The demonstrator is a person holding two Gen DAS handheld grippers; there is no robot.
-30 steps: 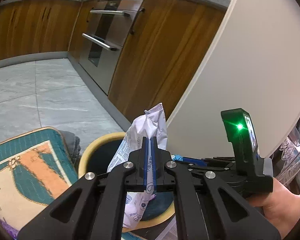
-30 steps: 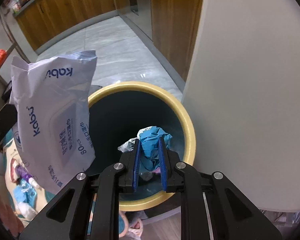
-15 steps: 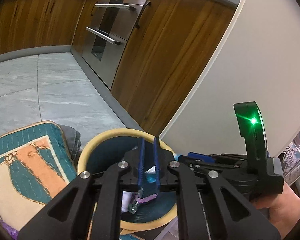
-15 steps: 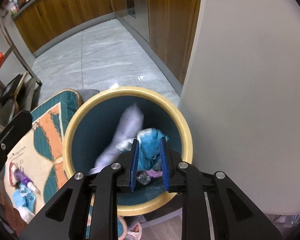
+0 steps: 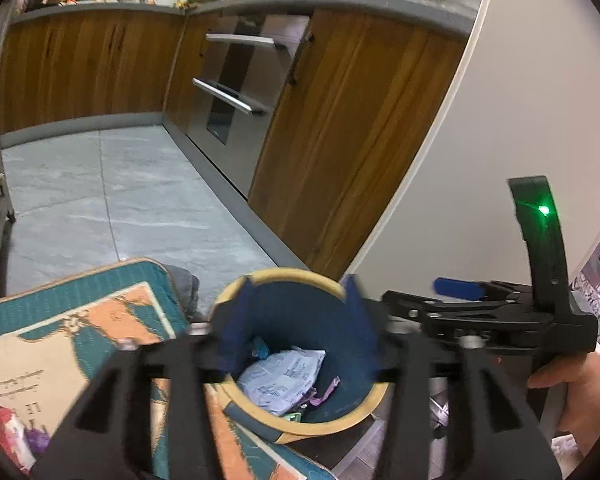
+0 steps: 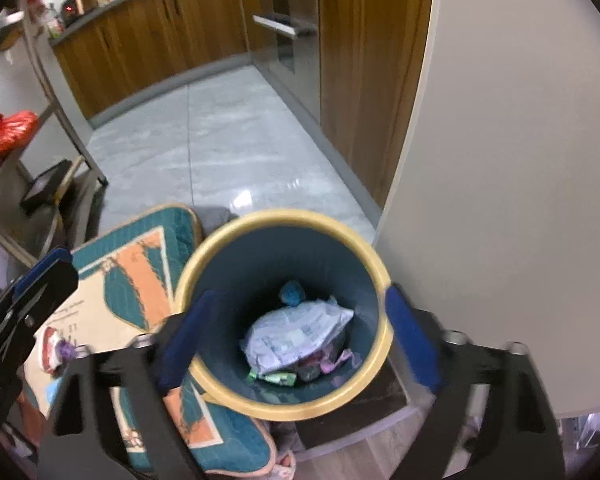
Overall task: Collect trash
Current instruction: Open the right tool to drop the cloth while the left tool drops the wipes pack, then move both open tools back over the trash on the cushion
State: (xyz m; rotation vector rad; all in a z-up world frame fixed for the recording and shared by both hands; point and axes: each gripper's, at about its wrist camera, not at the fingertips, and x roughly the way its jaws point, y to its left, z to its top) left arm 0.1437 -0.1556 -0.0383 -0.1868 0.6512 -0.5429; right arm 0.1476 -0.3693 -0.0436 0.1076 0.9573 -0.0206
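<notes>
A dark blue trash bin with a yellow rim (image 6: pixel 228 236) (image 5: pixel 284 274) stands on the floor by a white wall. Inside lie a white wet-wipes pack (image 6: pixel 296 334) (image 5: pixel 284 376), a blue crumpled piece (image 6: pixel 292 292) and small wrappers. My left gripper (image 5: pixel 296 320) is open and empty above the bin's near rim. My right gripper (image 6: pixel 296 344) is open and empty over the bin mouth, its blue pads (image 6: pixel 180 340) spread to either side. The right gripper also shows at the right of the left wrist view (image 5: pixel 460 288).
A teal and orange cushion (image 6: pixel 132 280) (image 5: pixel 72 328) lies left of the bin. Wooden kitchen cabinets (image 5: pixel 340 140) and an oven (image 5: pixel 236 92) line the grey tiled floor (image 6: pixel 204 152). A metal rack (image 6: pixel 40 92) stands at left. A white wall (image 6: pixel 500 160) is right of the bin.
The left gripper let go of the wipes pack, which fell into the bin. The right gripper dropped the blue crumpled piece in. Both grippers opened wide.
</notes>
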